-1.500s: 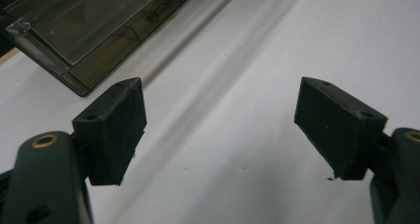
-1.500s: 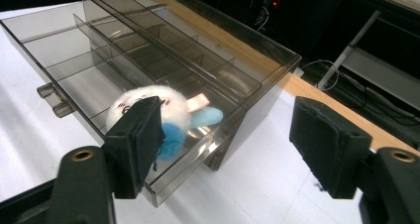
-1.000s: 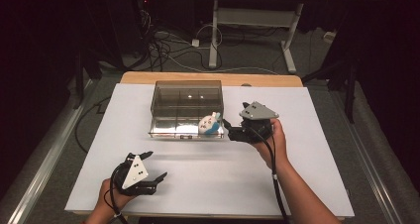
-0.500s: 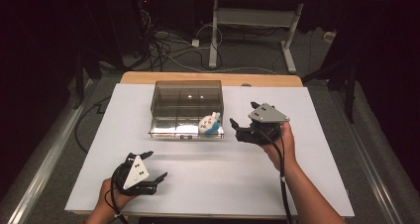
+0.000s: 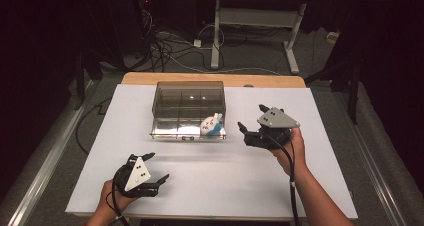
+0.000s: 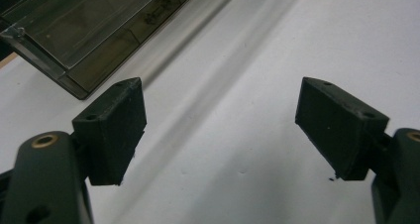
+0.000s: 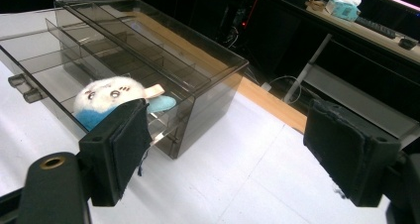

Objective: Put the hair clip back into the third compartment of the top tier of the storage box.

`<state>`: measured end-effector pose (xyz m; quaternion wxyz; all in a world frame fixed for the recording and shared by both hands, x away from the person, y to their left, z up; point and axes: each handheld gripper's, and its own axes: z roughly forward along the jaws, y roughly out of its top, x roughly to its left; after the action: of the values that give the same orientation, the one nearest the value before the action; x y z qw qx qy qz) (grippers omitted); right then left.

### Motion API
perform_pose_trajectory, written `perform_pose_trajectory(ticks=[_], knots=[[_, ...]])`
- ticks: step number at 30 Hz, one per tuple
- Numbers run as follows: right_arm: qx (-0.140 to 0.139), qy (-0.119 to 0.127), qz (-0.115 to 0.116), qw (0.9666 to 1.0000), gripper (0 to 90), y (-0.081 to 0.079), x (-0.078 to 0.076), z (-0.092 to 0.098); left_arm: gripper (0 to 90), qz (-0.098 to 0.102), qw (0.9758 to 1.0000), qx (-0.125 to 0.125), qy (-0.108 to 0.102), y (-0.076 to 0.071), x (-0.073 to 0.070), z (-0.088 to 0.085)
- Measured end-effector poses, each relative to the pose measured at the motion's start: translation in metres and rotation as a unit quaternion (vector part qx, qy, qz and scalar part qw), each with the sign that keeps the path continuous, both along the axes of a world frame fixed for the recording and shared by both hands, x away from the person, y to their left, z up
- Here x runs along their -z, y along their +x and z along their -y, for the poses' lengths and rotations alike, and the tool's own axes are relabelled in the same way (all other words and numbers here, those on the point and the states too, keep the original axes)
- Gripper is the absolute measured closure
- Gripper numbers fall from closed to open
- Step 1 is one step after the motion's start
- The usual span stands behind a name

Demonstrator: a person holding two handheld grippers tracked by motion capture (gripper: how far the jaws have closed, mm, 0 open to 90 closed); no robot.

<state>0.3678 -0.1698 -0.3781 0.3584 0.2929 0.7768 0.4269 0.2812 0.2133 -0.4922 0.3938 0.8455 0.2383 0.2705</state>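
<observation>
A smoky clear plastic box (image 5: 187,98) stands at the back middle of the white table (image 5: 300,186), its compartmented drawer (image 5: 175,128) pulled out toward me. A white and blue plush toy (image 5: 211,126) lies in the drawer's right front compartment. My right gripper (image 5: 251,117) hovers open just right of the drawer, nothing between its jaws. In the right gripper view (image 7: 225,149) the plush toy (image 7: 111,102) sits past the left jaw, inside the box (image 7: 163,60). My left gripper (image 5: 157,166) is open and empty near the front left edge, and its own view (image 6: 220,130) shows the box's corner (image 6: 74,40) ahead.
A wooden strip (image 5: 210,79) runs along the table's back edge. Beyond it a desk frame (image 5: 255,21) and tangled cables (image 5: 165,41) stand on the dark floor. In the right gripper view a dark desk with a tissue box (image 7: 346,6) sits far off.
My right gripper has drawn back to the right, away from the plush toy, which stays in the drawer. The left gripper has not moved.
</observation>
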Motion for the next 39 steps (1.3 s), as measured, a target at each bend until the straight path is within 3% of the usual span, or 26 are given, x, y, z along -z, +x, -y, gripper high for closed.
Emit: perform_pose_trajectory(ticks=[39], knots=[[0.002, -0.035, 0.030, 0.9989, 17.4, -0.032, 0.002, 0.032, 19.1, 0.002, 0.9999, 0.004, 0.011, 0.000, 0.000, 0.004]])
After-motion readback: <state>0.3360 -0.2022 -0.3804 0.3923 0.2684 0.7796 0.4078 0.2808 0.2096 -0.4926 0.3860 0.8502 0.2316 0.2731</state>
